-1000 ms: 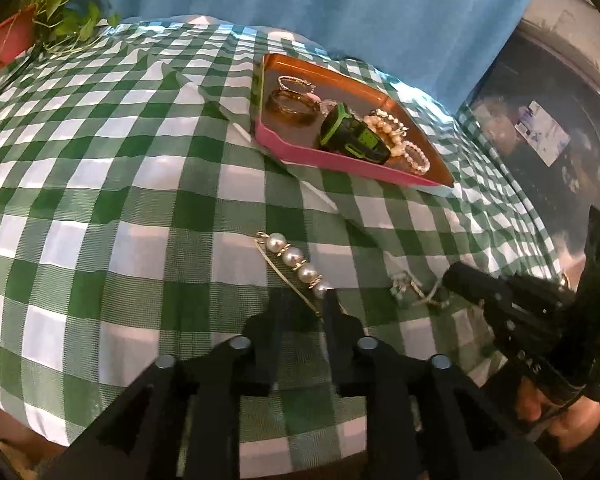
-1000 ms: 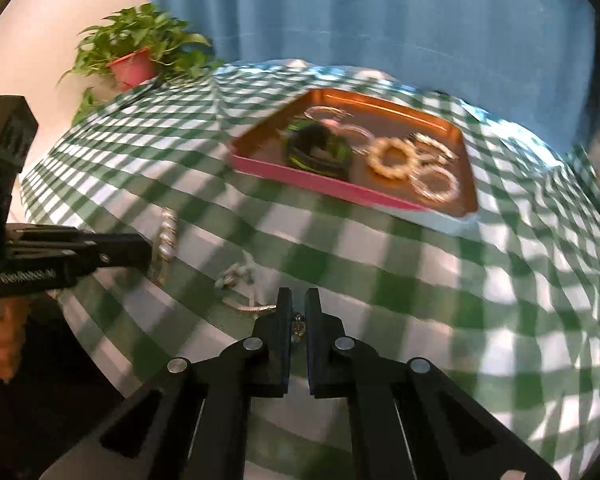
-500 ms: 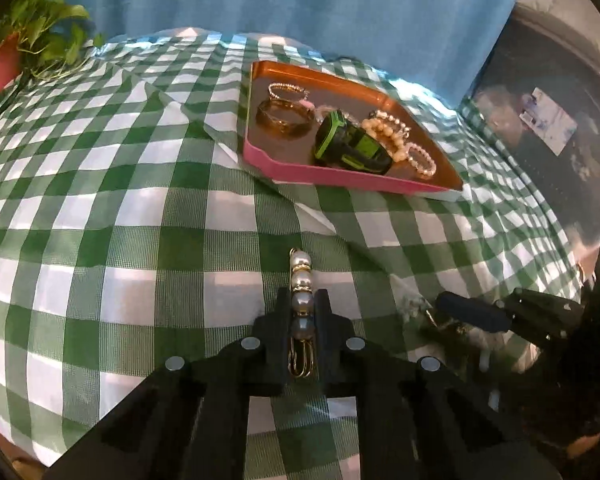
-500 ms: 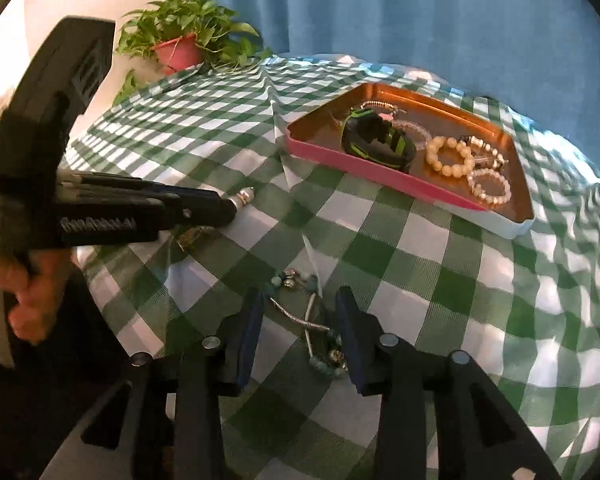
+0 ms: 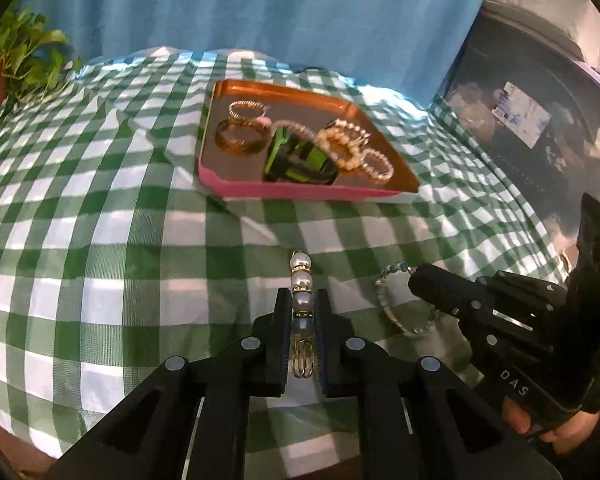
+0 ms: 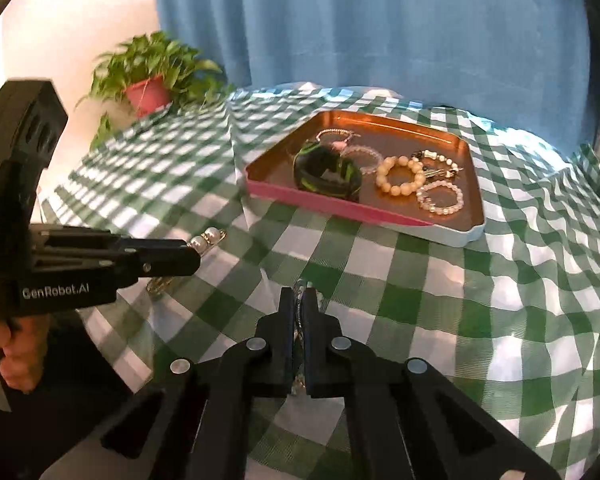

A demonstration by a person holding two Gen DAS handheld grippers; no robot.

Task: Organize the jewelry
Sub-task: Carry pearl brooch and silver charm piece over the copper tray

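My left gripper point(image 5: 302, 300) is shut on a gold hair clip with pearls point(image 5: 301, 276), its pearl end sticking out past the fingertips; the clip also shows in the right wrist view point(image 6: 204, 238). My right gripper point(image 6: 299, 300) is shut on a beaded silver bracelet point(image 6: 299, 312), which shows in the left wrist view point(image 5: 392, 304) at the right gripper's tip point(image 5: 416, 280). The pink-rimmed copper tray point(image 5: 300, 190) further back holds several bracelets, rings and a green-black watch point(image 5: 296, 160). The tray point(image 6: 340, 204) lies ahead in the right view.
A green-and-white checked cloth point(image 5: 100, 220) covers the round table. A potted plant point(image 6: 146, 88) stands at the far left edge. A blue curtain point(image 6: 380, 20) hangs behind. Dark furniture point(image 5: 520, 128) lies to the right of the table.
My right gripper has closed on the beaded bracelet, which lay between its open jaws before. My left gripper keeps its hold on the pearl clip and has shifted slightly.
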